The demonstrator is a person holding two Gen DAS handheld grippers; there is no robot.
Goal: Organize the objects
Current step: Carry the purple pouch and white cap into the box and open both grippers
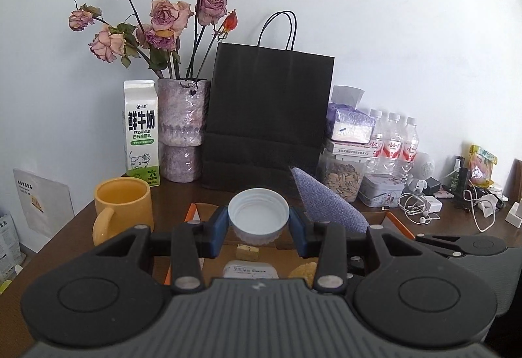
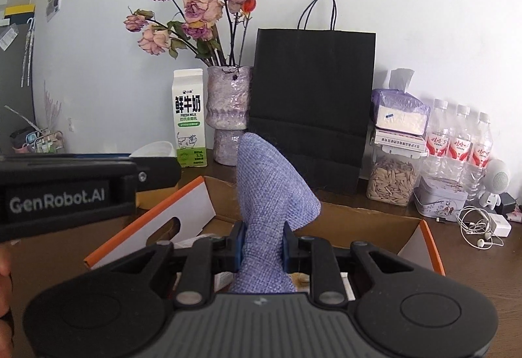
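From my feeds the cardboard box floor is mostly hidden behind both grippers' fingers, the blue fabric covers the black bag's lower corner, and the jar label is unreadable.

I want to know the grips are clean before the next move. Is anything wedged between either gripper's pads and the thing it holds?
Nothing visible. The left gripper clamps the white lid directly, pads on its ribbed sides. The right gripper pinches the blue fabric piece directly, above the open cardboard box.

Home desk: wilted roses, milk carton
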